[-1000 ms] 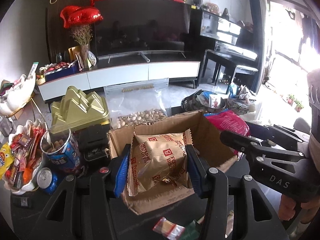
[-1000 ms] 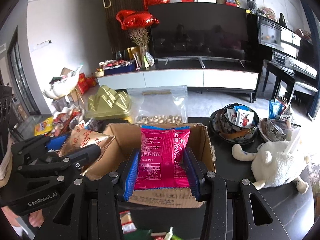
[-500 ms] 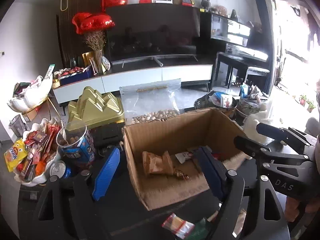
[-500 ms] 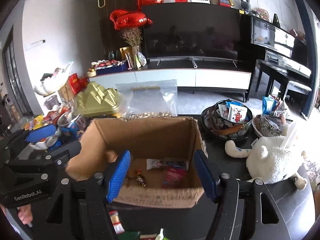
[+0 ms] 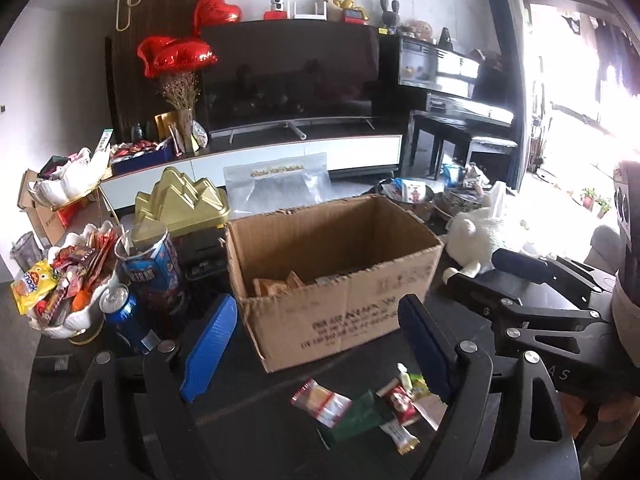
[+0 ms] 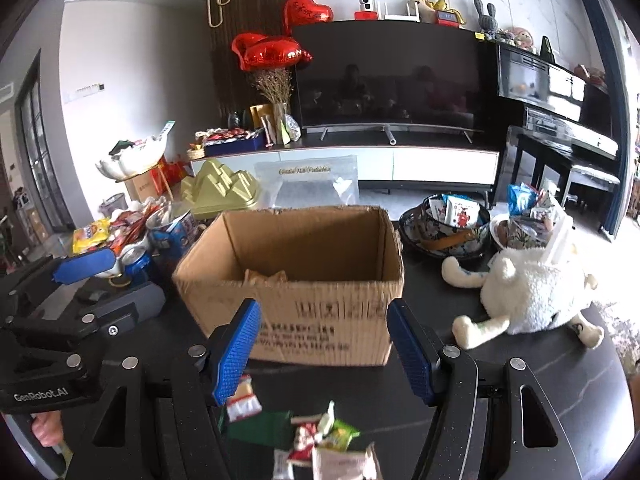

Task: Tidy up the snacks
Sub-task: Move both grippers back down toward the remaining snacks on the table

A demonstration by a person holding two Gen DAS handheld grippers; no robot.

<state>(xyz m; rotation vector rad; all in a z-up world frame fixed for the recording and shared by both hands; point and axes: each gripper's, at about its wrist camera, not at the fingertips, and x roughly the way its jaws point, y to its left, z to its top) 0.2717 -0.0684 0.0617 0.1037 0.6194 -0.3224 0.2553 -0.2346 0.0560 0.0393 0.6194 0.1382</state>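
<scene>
Left wrist view. Left gripper (image 5: 316,344) jaws spread wide, nothing between the blue pads (image 5: 208,346); they stand apart over the dark tabletop (image 5: 248,432), short of the cardboard box (image 5: 344,312). Jaws have just been opening. Box open-topped, upright; a tan snack packet (image 5: 276,286) lies inside at its left wall. Loose small snacks (image 5: 360,404) lie on the tabletop in front of the box, between the jaws' arms: a red-and-white wrapper, a green one, a few smaller. Left of box: blue can (image 5: 124,314), blue tub (image 5: 154,264), white bowl of mixed snacks (image 5: 60,284), gold mountain-shaped tin (image 5: 180,204) behind. Right gripper (image 5: 520,276) enters from the right, beside the box, near a white plush toy (image 5: 480,236).

Right wrist view. Right gripper (image 6: 324,348) jaws open, empty; they have just been opening. Pads frame the near face of the cardboard box (image 6: 320,320) without touching it. Tan snack packet (image 6: 266,277) visible inside, low at the near wall. Loose small snacks (image 6: 320,436) on the tabletop below the jaws, blurred. Left gripper (image 6: 86,262) at left, jaws apart. White plush toy (image 6: 532,292) right of box; patterned bowl (image 6: 444,228) with packets behind it.
</scene>
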